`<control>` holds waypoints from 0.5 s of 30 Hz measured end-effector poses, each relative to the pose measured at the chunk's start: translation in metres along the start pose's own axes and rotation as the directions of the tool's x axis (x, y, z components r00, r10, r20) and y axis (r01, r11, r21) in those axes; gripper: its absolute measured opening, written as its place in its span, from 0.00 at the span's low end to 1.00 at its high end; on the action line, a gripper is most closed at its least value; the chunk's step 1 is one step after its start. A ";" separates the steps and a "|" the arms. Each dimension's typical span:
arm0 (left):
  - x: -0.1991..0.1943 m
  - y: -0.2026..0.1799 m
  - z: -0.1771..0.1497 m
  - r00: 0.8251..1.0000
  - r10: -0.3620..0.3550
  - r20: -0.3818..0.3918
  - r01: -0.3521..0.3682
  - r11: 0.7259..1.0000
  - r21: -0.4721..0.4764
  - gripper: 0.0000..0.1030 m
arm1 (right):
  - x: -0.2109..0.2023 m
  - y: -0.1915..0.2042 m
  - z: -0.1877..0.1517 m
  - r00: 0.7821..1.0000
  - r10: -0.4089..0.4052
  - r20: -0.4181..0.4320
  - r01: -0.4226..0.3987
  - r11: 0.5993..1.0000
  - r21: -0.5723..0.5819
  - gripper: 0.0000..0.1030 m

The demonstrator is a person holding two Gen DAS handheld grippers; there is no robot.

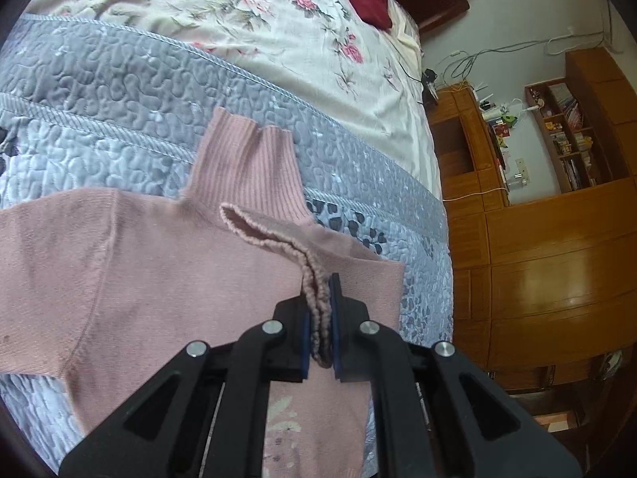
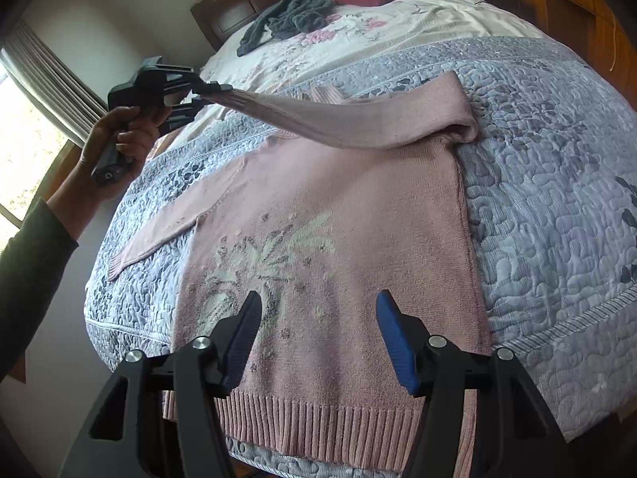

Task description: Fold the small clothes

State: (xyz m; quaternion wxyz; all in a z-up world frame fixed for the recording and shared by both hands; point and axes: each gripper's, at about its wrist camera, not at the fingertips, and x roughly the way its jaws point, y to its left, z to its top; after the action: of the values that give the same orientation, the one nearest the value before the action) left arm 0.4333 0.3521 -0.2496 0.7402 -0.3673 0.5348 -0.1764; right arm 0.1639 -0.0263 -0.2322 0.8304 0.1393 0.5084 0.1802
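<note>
A bed [image 2: 557,183] covered by a grey-blue quilted spread is shown, with a floral sheet [image 1: 278,20] beyond. A pink knitted sweater [image 2: 318,219] is laid flat on the quilt, hem toward the right wrist camera. One sleeve [image 2: 338,119] is lifted across the sweater, its cuff [image 1: 318,310] clamped between the closed fingers of the left gripper [image 1: 319,310], which is held by a hand [image 2: 119,135]. The right gripper [image 2: 318,338] is held wide open above the hem, gripping nothing.
</note>
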 end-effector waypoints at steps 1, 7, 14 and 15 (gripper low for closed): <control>-0.004 0.009 0.001 1.000 0.005 0.002 -0.005 1.000 -0.008 0.05 | 0.001 0.001 -0.001 1.000 0.001 -0.003 -0.001 1.000 0.000 0.58; -0.019 0.062 -0.002 0.999 0.034 -0.005 -0.035 0.998 -0.054 0.05 | 0.007 0.005 0.000 1.000 -0.008 -0.018 0.008 1.000 0.001 0.58; -0.025 0.130 -0.008 0.998 0.060 -0.014 -0.062 0.988 -0.143 0.05 | 0.016 0.009 -0.002 0.999 -0.006 -0.036 0.006 1.000 0.000 0.58; -0.021 0.139 -0.009 0.997 0.067 -0.027 -0.070 0.986 -0.153 0.05 | 0.017 0.010 -0.002 0.999 -0.006 -0.039 0.006 1.000 0.001 0.58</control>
State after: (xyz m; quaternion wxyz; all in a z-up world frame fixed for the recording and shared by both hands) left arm 0.3988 0.4554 -0.3385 0.7093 -0.4029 0.5673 -0.1130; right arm 0.1675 -0.0095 -0.2429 0.8207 0.1347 0.5252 0.1800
